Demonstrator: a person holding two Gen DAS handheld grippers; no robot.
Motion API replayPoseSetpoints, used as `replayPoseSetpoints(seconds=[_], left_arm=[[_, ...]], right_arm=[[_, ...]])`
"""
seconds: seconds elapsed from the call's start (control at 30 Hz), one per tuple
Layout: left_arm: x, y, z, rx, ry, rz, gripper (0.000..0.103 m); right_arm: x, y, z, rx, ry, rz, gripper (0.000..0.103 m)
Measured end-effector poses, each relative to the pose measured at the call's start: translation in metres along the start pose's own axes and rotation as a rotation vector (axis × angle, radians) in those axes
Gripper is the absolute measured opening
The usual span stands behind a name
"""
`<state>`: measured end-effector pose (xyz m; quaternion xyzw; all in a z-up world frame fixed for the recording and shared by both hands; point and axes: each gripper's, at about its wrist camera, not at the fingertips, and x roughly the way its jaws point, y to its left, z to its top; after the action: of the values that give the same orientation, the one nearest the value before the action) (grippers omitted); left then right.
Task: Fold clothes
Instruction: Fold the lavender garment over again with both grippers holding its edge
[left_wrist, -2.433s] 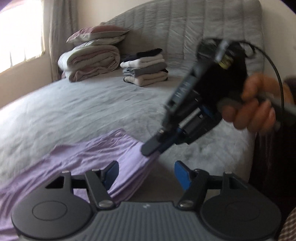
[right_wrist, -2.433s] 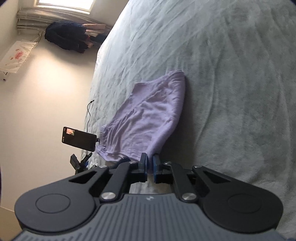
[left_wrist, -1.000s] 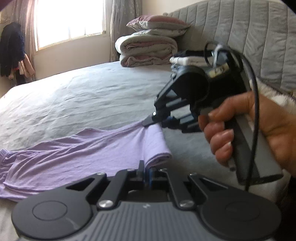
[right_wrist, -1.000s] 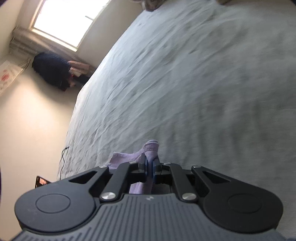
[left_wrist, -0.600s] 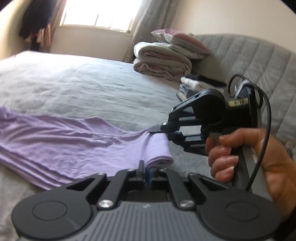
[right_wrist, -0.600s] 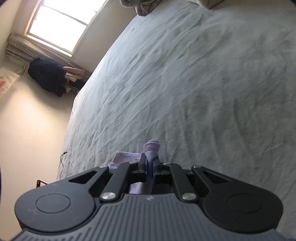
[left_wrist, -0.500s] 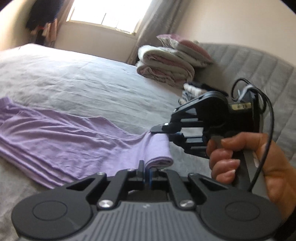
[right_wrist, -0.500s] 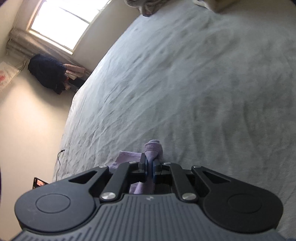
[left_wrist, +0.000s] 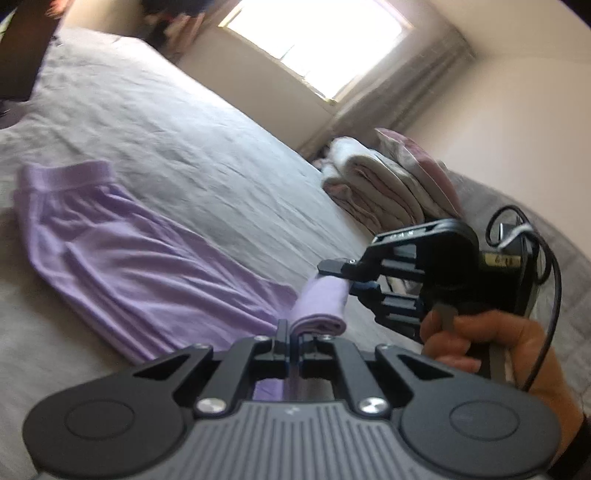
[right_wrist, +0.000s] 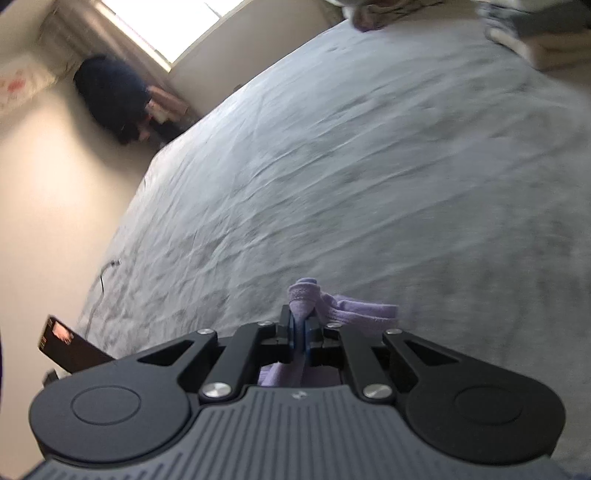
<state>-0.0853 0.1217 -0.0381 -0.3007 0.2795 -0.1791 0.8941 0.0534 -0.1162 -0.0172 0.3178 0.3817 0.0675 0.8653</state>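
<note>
Lilac knit fabric is filling the lower half of the left wrist view: the purple garment (left_wrist: 122, 254), apparently trousers with an elastic waistband (left_wrist: 66, 175) at the far end, is lying lengthwise on the grey bed (left_wrist: 184, 147). The left hand-held gripper (left_wrist: 291, 338) is pinching the near hem with its jaws closed on the cloth. The right hand-held gripper (left_wrist: 341, 277), gripped by a hand (left_wrist: 484, 343), is clamping the opposite corner of the same hem, so the edge is sagging in a short roll between the two tools. Folded bedding (left_wrist: 388, 184) is standing well apart, by the headboard.

In the right wrist view, the right hand-held gripper (right_wrist: 300, 334) is pressing its jaws together on a bunched tuft of the purple garment (right_wrist: 354, 308), which is resting on the bed (right_wrist: 369, 166) just beyond the fingertips. A phone (right_wrist: 66, 345) is propped at the bed's edge.

Judging by the drape, the cloth is light, limp and stretchy; it is likely to slump wherever it is unsupported. Holding both hem corners, as now, is keeping the edge straight; carrying them toward the waistband would make an even fold.
</note>
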Motion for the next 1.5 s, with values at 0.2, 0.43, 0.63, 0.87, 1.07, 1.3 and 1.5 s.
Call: replayPoseSetpoints(seconds=[0.2, 0.43, 0.63, 0.87, 1.07, 1.3, 1.5], left_arm=[[-0.007, 0.043, 0.021, -0.103, -0.02, 0.049, 0.003], [-0.019, 0.082, 0.038, -0.191, -0.055, 0.101, 0.003], [-0.026, 0.11, 0.047, -0.275, -0.092, 0.131, 0.003], [-0.03, 0.123, 0.05, -0.31, -0.128, 0.185, 0.003], [-0.035, 0.117, 0.054, -0.293, -0.167, 0.263, 0.009], [-0.049, 0.088, 0.081, -0.13, -0.203, 0.304, 0.016], [-0.006, 0.058, 0.101, 0.137, -0.028, 0.273, 0.016]], right_arm=[[0.038, 0.043, -0.01, -0.074, 0.042, -0.01, 0.008], [0.077, 0.087, -0.025, -0.132, 0.095, 0.001, 0.008], [0.096, 0.12, -0.038, -0.195, 0.123, 0.011, 0.008], [0.116, 0.134, -0.045, -0.218, 0.155, 0.062, 0.01], [0.095, 0.121, -0.032, -0.209, 0.101, 0.273, 0.036], [0.048, 0.096, -0.024, -0.36, 0.002, 0.227, 0.038], [0.04, 0.069, -0.041, -0.474, -0.039, 0.143, 0.038]])
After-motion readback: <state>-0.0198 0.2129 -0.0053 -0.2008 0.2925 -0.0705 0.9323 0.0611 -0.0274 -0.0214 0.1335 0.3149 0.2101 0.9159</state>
